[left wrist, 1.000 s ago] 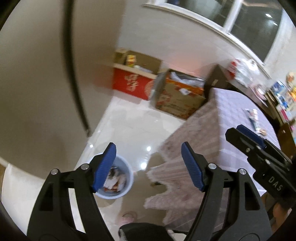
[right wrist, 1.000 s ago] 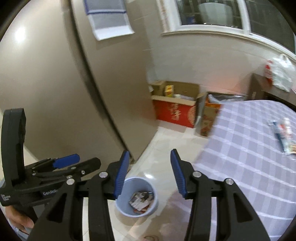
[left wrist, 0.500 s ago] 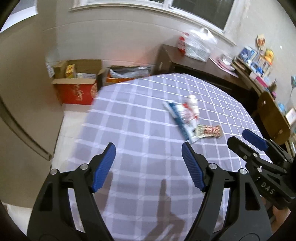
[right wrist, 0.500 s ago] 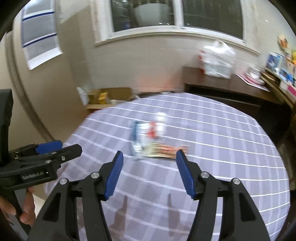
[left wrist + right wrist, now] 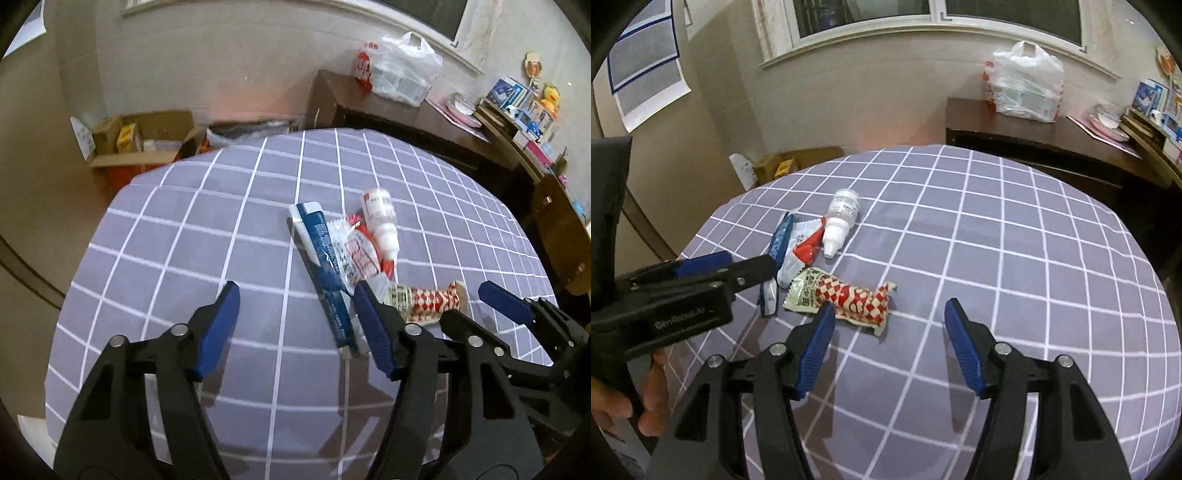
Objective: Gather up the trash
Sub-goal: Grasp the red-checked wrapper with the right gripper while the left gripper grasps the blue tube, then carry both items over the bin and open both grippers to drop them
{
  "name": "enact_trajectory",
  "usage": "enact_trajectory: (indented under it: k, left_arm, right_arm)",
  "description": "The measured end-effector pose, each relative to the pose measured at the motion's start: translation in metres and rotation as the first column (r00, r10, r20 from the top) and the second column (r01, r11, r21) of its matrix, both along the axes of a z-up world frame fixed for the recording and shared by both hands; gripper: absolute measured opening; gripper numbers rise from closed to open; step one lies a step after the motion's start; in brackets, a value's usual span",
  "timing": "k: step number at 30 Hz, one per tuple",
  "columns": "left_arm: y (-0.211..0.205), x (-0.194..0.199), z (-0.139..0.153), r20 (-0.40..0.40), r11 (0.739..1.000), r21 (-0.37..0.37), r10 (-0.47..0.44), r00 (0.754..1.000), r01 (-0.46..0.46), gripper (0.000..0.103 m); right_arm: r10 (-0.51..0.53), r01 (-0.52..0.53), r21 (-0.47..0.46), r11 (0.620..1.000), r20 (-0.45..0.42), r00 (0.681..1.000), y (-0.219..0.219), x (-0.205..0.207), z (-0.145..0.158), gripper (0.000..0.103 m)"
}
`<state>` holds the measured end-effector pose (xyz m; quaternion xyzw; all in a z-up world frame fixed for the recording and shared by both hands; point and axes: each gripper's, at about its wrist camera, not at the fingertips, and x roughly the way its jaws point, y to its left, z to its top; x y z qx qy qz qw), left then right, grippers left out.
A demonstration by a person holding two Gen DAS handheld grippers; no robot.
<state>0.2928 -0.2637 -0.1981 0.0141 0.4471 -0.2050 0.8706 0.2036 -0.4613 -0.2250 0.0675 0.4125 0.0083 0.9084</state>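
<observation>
The black body of the left gripper [image 5: 683, 314], seen from the right wrist, carries pale grey lettering that looks like "GenRobot.AI", blurred. The red-and-white checked snack wrapper [image 5: 849, 295] has dark print on its pale green end, too small to read. The small white plastic dropper bottle [image 5: 842, 214] bears a label with fine print that cannot be made out. The long blue-and-white sachet [image 5: 325, 258] shows white lettering along its length, illegible. The red-and-white flat packet [image 5: 360, 251] has red characters, also unreadable
</observation>
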Motion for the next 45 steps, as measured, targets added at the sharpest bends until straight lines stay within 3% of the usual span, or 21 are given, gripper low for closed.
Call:
enact_trajectory:
  k: [3, 6, 8, 16, 19, 30, 38, 45]
  left_arm:
    - [-0.002, 0.002, 0.0, -0.007, 0.999, -0.034, -0.029, 1.0, 0.029, 0.028]
    - [-0.001, 0.0, -0.001, -0.01, 0.996, -0.054, -0.075, 0.997, 0.075, 0.014]
    - [0.003, -0.002, 0.0, -0.007, 0.995, -0.056, -0.079, 0.997, 0.078, 0.013]
    - [0.034, -0.015, 0.003, -0.014, 0.993, -0.094, -0.074, 0.997, 0.073, 0.009]
    - [0.051, -0.025, 0.008, -0.012, 0.99, -0.123, -0.074, 0.997, 0.072, 0.009]
    - [0.133, -0.085, 0.03, 0.036, 0.976, -0.21, -0.052, 0.998, 0.058, 0.009]
    - [0.235, -0.106, 0.033, 0.028, 0.972, -0.227, 0.064, 0.998, -0.056, 0.009]
    - [0.341, -0.115, 0.016, -0.011, 0.97, -0.11, 0.217, 0.976, -0.217, 0.009]
  right_arm:
    - [0.034, -0.034, -0.013, 0.999, 0.007, 0.999, 0.005, 0.01, 0.002, 0.062]
    - [0.08, -0.08, -0.02, 0.997, 0.001, 0.997, 0.014, 0.02, 0.003, 0.062]
    - [0.108, -0.108, -0.032, 0.994, -0.026, 0.994, 0.021, 0.025, 0.0, 0.062]
    - [0.089, -0.091, -0.11, 0.99, -0.018, 0.996, 0.038, 0.015, 0.001, 0.021]
    - [0.072, -0.074, -0.119, 0.99, -0.016, 0.997, 0.044, 0.004, 0.002, 0.015]
    - [0.08, -0.079, -0.017, 0.997, 0.067, 0.995, 0.092, -0.063, 0.035, 0.015]
    - [0.218, -0.221, 0.006, 0.975, 0.129, 0.967, 0.215, -0.077, 0.062, 0.015]
    - [0.354, -0.363, 0.045, 0.931, 0.137, 0.925, 0.332, -0.071, 0.058, 0.015]
